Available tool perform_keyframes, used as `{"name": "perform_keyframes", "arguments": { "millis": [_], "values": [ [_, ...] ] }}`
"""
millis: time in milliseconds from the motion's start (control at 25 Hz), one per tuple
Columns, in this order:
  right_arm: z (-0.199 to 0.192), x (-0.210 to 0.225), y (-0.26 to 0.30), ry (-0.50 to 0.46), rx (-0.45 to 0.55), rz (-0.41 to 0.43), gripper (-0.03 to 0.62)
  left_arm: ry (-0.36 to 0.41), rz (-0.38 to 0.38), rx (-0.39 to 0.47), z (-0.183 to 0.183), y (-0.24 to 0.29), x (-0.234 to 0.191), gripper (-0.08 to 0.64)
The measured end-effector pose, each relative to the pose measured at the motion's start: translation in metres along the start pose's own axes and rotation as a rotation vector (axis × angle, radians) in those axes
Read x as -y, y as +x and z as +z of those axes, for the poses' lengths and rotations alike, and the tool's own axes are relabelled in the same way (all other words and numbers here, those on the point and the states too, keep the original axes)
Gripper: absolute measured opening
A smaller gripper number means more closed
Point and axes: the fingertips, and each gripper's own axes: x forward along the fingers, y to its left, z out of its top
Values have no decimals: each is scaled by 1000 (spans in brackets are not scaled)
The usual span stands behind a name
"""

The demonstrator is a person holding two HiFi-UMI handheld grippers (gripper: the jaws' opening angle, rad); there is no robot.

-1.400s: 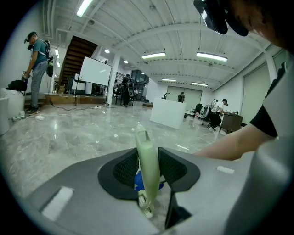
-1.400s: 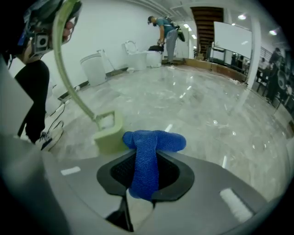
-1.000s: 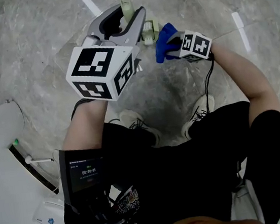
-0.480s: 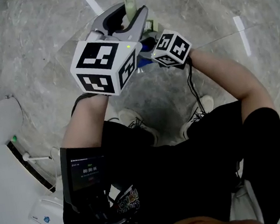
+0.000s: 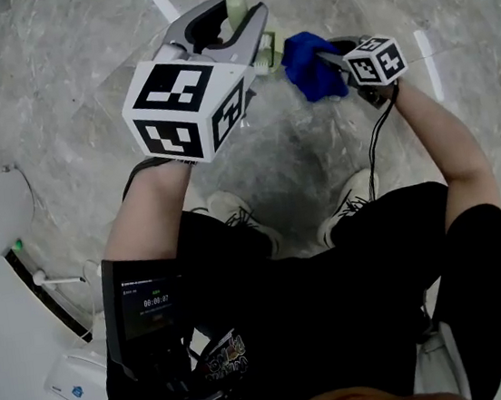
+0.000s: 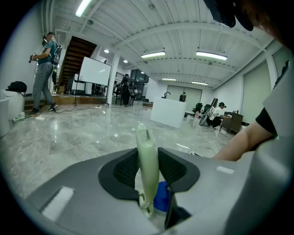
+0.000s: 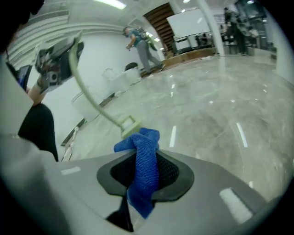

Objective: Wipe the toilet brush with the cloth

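My left claw (image 6: 148, 173) is clamped on the pale green plastic toilet brush (image 6: 147, 151). Its slim handle stands upright between the two black pads, and the looped top pokes out above them. The rest of the brush runs away below and ahead of that claw. From the right gripper view I see its thin curved stem ending in a flat rectangular head (image 7: 128, 125).

My right claw (image 7: 144, 173) is pinched shut on the blue woven cloth (image 7: 143, 156), which it grips by one narrow bunched fold. A knot of fabric sticks out past the tips, and a tail hangs back under the jaws. That knot sits right against the brush head. I can't tell whether it actually touches.

I see three main risks:

- **Cloth slipping out.** So little of it sits between the pads that drag along the stem could pull it free and drop it on the grey marble floor (image 5: 78, 71).
- **Brush swinging.** I hold it high on a smooth, tapered handle, far from where the cloth presses. A sideways push at the head could swing it in the left claw or slide it out.
- **Stem flexing.** The stem looks springy, so it may bend away from the cloth, which would then skim over it and not wipe it properly.
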Motion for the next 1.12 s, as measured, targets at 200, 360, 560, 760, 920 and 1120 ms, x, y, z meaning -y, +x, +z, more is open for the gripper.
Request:
{"name": "perform_keyframes", "arguments": {
  "millis": [200, 360, 560, 760, 920, 1120],
  "values": [
    [70, -19, 1, 89, 165, 50, 94, -1, -1, 0, 1, 3, -1, 140],
    [107, -70, 21, 10, 197, 172, 94, -1, 1, -10, -2, 2, -2, 140],
    [136, -128, 1, 15, 271, 426, 94, -10, 6, -8, -3, 2, -5, 137],
    [191, -152, -73, 69, 474, 615, 94, -8, 5, 3, 3, 0, -4, 138],
    [217, -159, -110, 51, 572, 674, 91, -12, -16, 21, 6, -1, 1, 137],
    [211, -155, -101, 67, 555, 676, 91, 7, -16, 18, 8, 0, 2, 138]
  ]
}}
